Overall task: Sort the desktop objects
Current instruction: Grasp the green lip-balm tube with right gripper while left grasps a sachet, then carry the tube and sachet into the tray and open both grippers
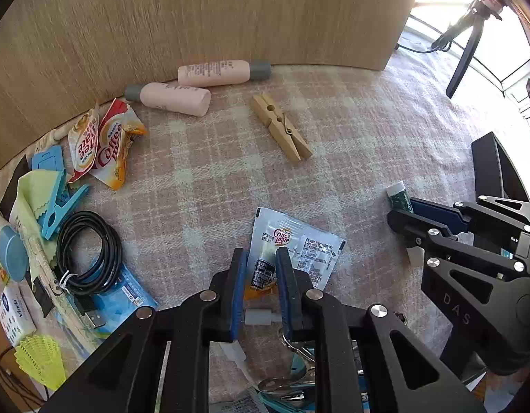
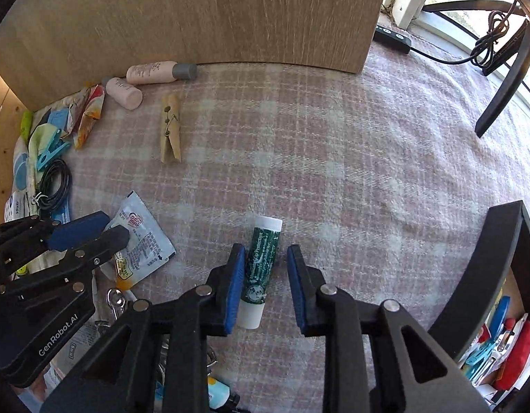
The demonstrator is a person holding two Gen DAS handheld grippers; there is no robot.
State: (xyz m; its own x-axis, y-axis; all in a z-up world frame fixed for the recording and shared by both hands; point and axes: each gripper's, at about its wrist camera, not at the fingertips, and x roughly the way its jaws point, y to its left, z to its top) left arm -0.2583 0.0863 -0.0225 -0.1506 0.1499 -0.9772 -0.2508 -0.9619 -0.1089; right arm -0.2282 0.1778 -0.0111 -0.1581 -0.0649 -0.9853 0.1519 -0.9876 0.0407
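Note:
A white Coffee mate sachet (image 1: 299,244) lies on the pink plaid cloth (image 1: 351,137). My left gripper (image 1: 260,254) points down at it, and its blue pads press the sachet's bunched left part from both sides. A green lip balm stick (image 2: 261,261) with white ends lies on the cloth. My right gripper (image 2: 265,251) straddles it from above. The left pad touches the stick and a gap shows at the right pad, so the gripper is open. The two grippers stand side by side, the left gripper (image 2: 103,232) beside the sachet (image 2: 141,237).
Two pink tubes (image 1: 213,72) and a wooden clothespin (image 1: 282,127) lie near the wooden back panel (image 1: 230,13). Red Coffee mate packets (image 1: 103,144), blue clips, a coiled black cable (image 1: 89,251) and packets crowd the left. A black organizer (image 2: 499,275) holding items stands right. Keys (image 2: 115,301) lie below.

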